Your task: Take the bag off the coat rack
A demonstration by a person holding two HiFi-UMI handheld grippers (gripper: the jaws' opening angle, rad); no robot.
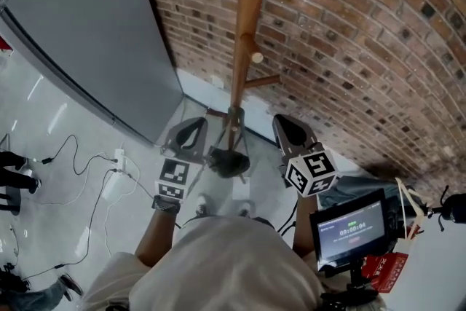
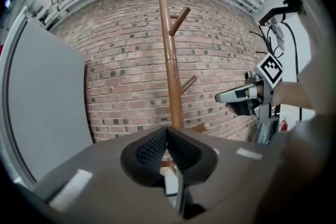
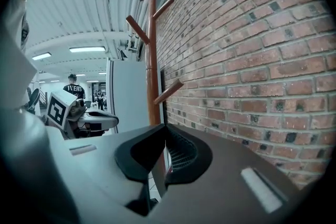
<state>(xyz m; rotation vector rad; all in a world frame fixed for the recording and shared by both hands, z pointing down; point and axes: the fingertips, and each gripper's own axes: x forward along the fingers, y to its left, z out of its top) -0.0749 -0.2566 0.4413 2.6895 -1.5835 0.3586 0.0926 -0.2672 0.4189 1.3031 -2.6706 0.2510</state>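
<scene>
Coat rack (image 1: 244, 47) of reddish-brown wood, a slim round pole with short pegs slanting upward, stands upright close before a red brick wall (image 1: 349, 47), its long axis vertical and a grey panel (image 1: 95, 33) to its left. The left gripper (image 1: 188, 133) and right gripper (image 1: 290, 131), each with jaws clenched together on nothing, flank the pole low down, aimed toward the wall and clear of the wood. Cables (image 1: 73, 156) trail across the pale floor at left; a small lit screen (image 1: 349, 228) sits at lower right.
</scene>
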